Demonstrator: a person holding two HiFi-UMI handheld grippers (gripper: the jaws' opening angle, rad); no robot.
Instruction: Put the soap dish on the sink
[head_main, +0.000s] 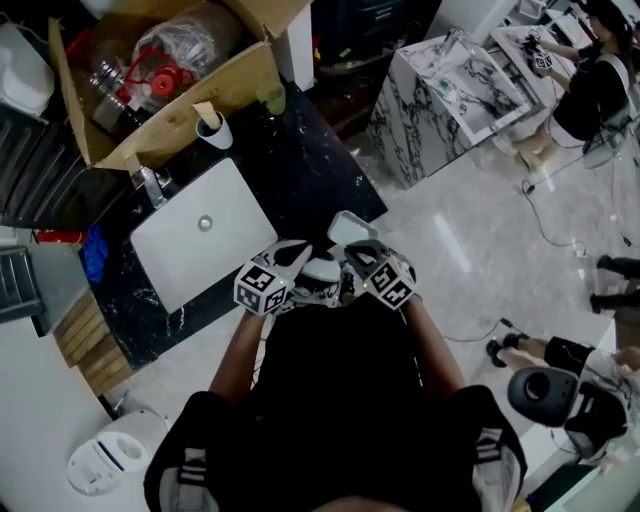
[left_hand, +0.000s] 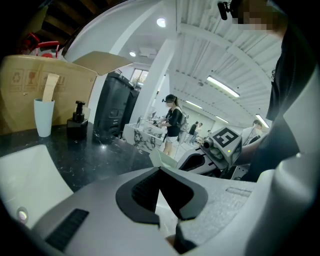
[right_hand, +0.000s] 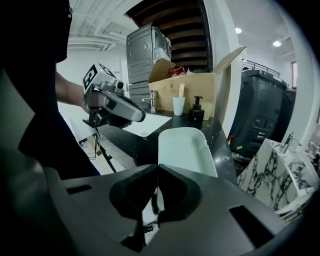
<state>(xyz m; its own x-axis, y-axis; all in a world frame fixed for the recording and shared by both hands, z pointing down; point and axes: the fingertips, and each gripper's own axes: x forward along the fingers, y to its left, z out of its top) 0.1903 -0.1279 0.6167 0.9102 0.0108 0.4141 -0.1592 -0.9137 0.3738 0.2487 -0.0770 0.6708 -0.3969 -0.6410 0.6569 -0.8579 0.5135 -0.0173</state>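
Observation:
The soap dish (head_main: 347, 228), a pale shallow tray, hangs over the front right corner of the black marble counter (head_main: 300, 160). My right gripper (head_main: 354, 252) is shut on its near rim; in the right gripper view the dish (right_hand: 186, 150) stretches away from the closed jaws (right_hand: 157, 171). The white sink (head_main: 200, 245) is set in the counter to the left of the dish. My left gripper (head_main: 308, 266) hovers beside the right one at the counter's front edge, shut with nothing held (left_hand: 159, 172). From there the dish (left_hand: 161, 159) and the right gripper (left_hand: 212, 157) are both in sight.
A faucet (head_main: 150, 186), a white cup (head_main: 215, 130) and a black soap dispenser (left_hand: 76, 120) stand behind the sink. An open cardboard box (head_main: 160, 70) fills the back of the counter. A marble block (head_main: 450, 95) stands to the right, and people work beyond it.

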